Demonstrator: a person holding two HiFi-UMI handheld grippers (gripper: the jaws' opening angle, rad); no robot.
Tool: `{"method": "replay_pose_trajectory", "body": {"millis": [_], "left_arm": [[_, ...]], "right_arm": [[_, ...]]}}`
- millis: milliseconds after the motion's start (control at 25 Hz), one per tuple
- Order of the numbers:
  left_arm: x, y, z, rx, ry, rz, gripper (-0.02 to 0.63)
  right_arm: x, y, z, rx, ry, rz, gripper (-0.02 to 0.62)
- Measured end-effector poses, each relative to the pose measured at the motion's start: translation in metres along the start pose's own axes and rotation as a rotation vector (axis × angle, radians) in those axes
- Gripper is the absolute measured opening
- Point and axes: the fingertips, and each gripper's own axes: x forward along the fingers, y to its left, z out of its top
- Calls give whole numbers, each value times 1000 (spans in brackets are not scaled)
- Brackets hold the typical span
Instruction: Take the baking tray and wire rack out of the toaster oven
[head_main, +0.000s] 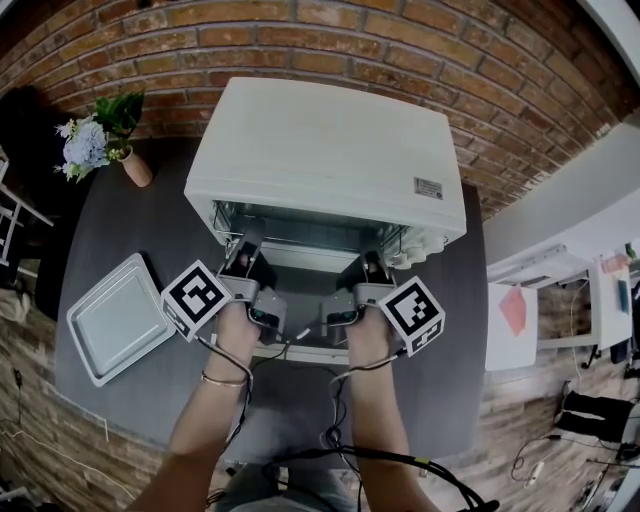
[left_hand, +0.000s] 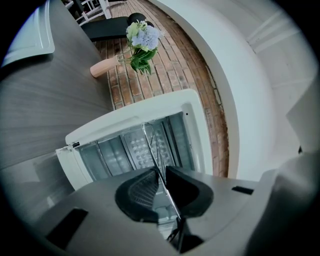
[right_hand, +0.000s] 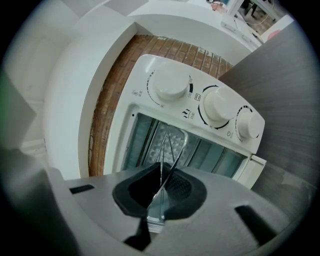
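The wire rack (left_hand: 150, 142) sits inside the toaster oven (head_main: 330, 160), and its front wire passes between the jaws of both tools. The left gripper (left_hand: 161, 176) is closed on this wire towards the rack's left end. The right gripper (right_hand: 162, 175) is closed on it towards the right end. Each pair of pads pinches the thin metal with almost no gap.

Ahead of both tools the rest of the rack reaches back into the open oven. Most of it seems to be inside, so I judge the pull is only at its start. The baking tray (head_main: 120, 318) already lies on the table (head_main: 445, 330), out to the left of the left gripper and well apart from it — so only the rack remains.

To do this step well, both tools should draw back together, at the same pace and the same height. If one side goes faster, the rack will probably twist in the oven and jam. The wire is thin and smooth, so the pinch must be firm — the rack could slip or swing down once its back edge comes free. The open door (head_main: 300, 352) lies below the tools, so the rack should travel level above it. The bare table to the right of the right gripper looks suitable for setting it down.
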Motion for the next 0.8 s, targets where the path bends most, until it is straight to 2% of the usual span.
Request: {"method": "replay_pose_trajectory", "body": {"millis": [240, 440, 600, 800], "left_arm": [[-9, 0, -3, -12, 2, 6, 41], [-19, 1, -7, -14, 5, 16, 41], [-25, -1, -9, -8, 5, 12, 41], [-34, -2, -11, -6, 12, 16, 41]], "right_arm": [[-12, -4, -5, 19, 5, -47, 8], [-21, -4, -9, 21, 12, -40, 6], [-24, 1, -10, 16, 19, 7, 6], [-34, 2, -14, 8, 31, 5, 6]]}}
